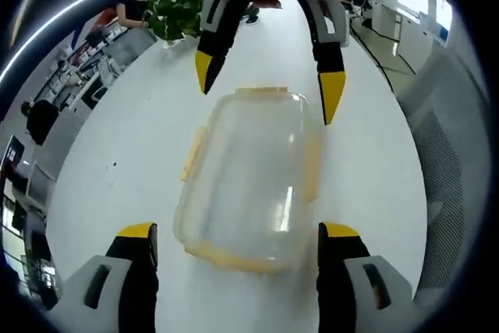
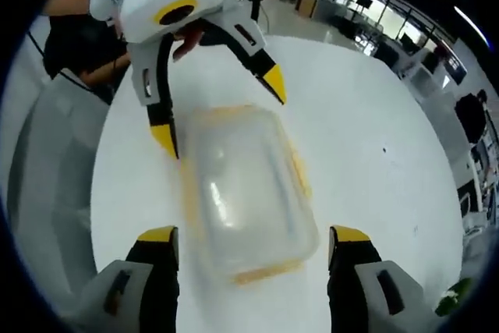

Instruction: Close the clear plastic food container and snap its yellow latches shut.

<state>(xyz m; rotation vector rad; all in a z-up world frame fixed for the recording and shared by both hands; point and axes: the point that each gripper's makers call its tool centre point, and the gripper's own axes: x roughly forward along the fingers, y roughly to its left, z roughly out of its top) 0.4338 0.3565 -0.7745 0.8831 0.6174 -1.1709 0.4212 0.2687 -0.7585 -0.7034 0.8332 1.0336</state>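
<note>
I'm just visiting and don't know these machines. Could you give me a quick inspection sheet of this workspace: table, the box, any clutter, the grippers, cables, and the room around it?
Surface: white table, bare around the box.
Job's things: clear plastic container with lid resting on top; yellow latches along its sides, whether snapped cannot be told.
Clutter: nothing seen on the table.
Grippers: left gripper open, yellow-tipped fingers either side of the container's near end; right gripper open at the opposite end.
Cables: nothing seen.
Surroundings: open office with desks, a green plant past the table, people seated in the background.
</note>
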